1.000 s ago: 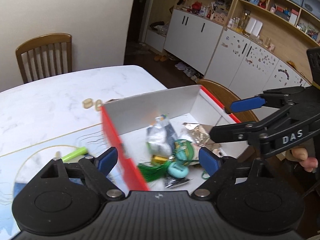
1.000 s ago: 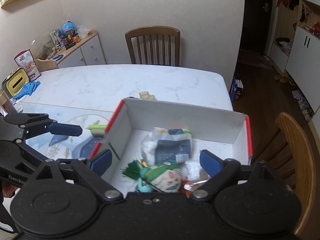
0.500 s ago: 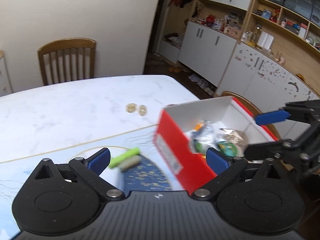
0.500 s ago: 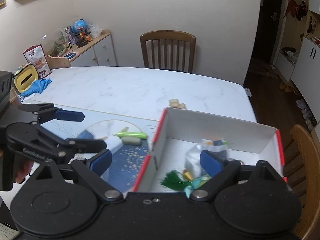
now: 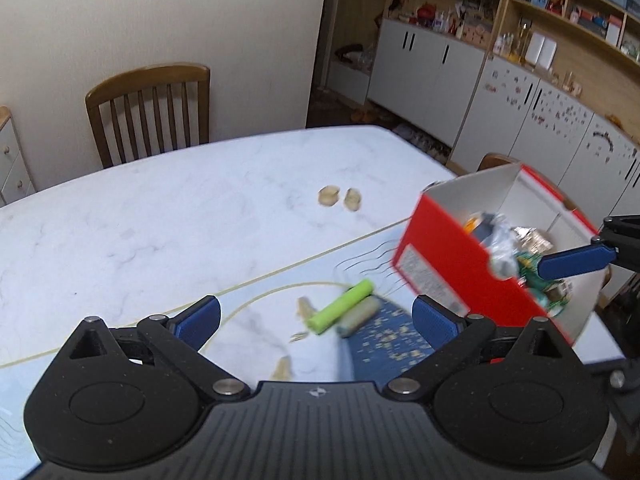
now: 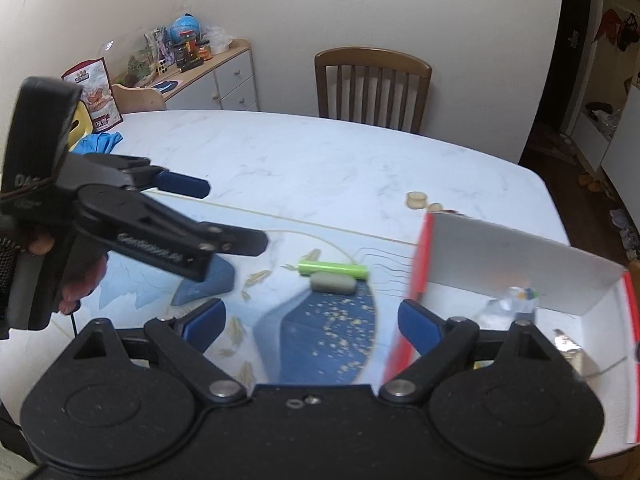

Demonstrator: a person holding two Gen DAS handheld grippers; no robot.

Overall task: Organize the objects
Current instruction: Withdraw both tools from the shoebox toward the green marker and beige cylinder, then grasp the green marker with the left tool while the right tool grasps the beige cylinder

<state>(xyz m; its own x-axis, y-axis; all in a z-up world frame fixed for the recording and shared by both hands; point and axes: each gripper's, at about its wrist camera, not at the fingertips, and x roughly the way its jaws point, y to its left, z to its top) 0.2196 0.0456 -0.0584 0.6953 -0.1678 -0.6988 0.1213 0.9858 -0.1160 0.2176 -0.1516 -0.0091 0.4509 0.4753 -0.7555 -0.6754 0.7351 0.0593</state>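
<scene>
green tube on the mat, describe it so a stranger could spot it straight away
On the white marble table, look at the blue printed mat left of the red box. The bright lime-green tube lies there against a duller grey-green lump, the only vivid green piece outside the box.

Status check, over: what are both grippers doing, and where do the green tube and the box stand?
Left gripper open, empty. Right gripper closing slightly, nothing between its jaws. Green tube on the mat beside grey piece; red box to their right. Path clear.

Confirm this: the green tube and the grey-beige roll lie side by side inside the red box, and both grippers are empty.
Wrong in one respect: the green tube and the grey-beige roll lie side by side on the table mat, outside the red box, as the right wrist view shows. The left gripper and right gripper are indeed empty.
</scene>
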